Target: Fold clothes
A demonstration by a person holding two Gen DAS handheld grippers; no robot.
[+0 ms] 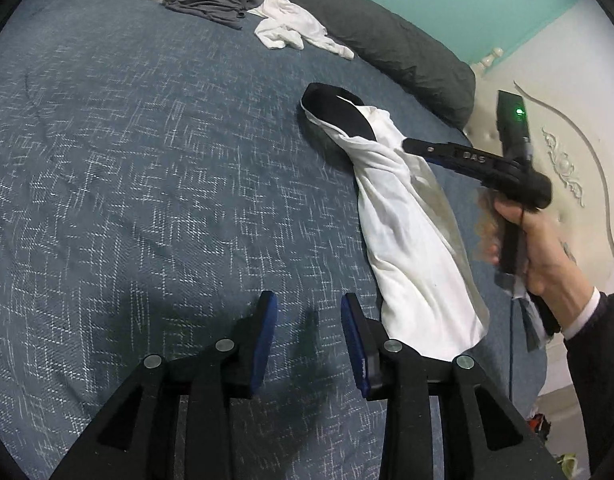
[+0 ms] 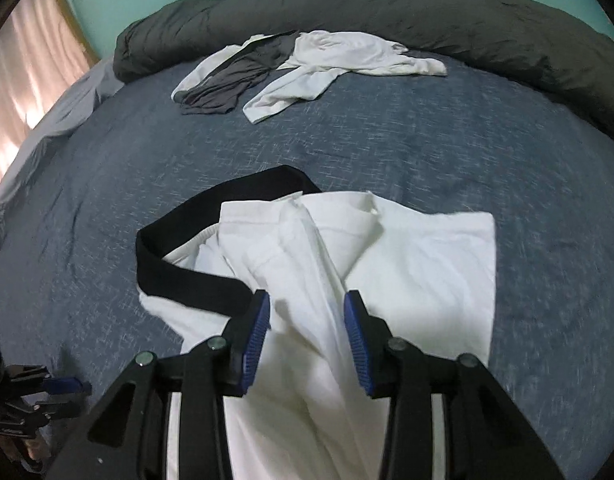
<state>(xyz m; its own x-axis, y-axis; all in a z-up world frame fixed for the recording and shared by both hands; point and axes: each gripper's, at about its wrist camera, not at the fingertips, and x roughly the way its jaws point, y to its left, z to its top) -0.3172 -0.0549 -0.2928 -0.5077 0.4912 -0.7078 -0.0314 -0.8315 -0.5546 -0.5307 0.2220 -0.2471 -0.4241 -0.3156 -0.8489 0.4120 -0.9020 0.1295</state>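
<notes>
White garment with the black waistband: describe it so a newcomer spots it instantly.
On the blue bedspread, well in front of the rolled dark grey duvet, it is the white garment lying nearest, under the open right gripper. Unlike the white and grey clothes heaped by the duvet, it has a broad black waistband.

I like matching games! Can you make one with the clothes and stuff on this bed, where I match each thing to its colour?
Things:
1. waistband of the garment under the right hand-held gripper
2. rolled duvet at the far edge of the bed
3. bedspread
4. pads of the left hand-held gripper

Colours:
A. bright blue
B. black
C. dark grey
D. dark blue with white flecks

Pairs: 1-B, 2-C, 3-D, 4-A
</notes>
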